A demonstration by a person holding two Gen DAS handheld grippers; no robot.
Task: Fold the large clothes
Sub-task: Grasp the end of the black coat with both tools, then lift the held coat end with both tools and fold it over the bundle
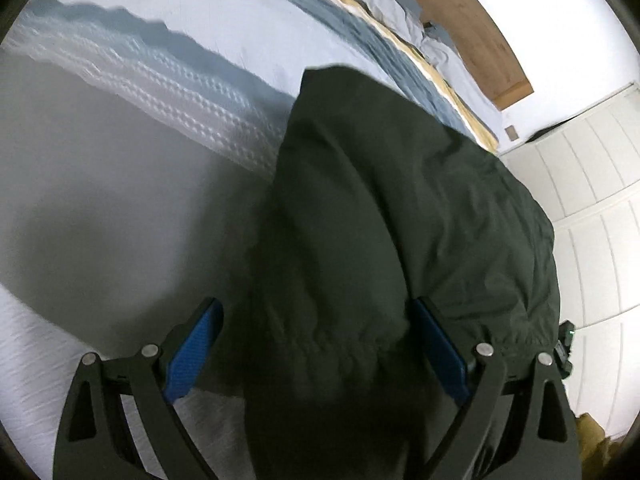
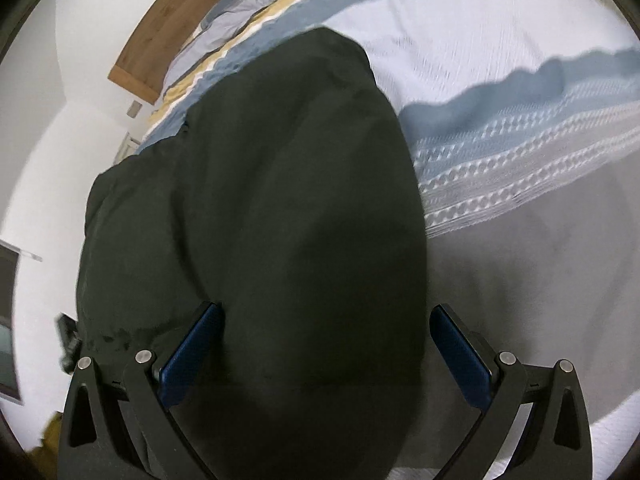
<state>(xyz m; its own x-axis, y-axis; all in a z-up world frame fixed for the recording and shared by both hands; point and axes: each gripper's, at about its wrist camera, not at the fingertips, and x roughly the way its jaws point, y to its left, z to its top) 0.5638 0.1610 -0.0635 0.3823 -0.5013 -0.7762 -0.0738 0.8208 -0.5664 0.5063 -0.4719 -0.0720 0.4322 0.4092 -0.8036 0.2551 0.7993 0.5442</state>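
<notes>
Dark garment [image 1: 400, 208] runs toward 12 o'clock from both wide-open claws, left claw [image 1: 316, 354] and right claw [image 2: 326, 354] (fabric between fingers, unclamped), over the bed [image 1: 224, 32].

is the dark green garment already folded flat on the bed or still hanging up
Hanging, not flat: the dark green garment drapes in a bunched mass between both grippers' wide-open fingers, in front of the bed. Whether it is pinched cannot be told.

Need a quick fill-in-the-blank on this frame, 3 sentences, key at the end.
1. The garment draped between both grippers is dark ____.
2. The pads on the gripper fingers are ____.
3. The garment hangs over a ____ with a striped bedspread and a wooden headboard.

Missing words: green; blue; bed
</notes>
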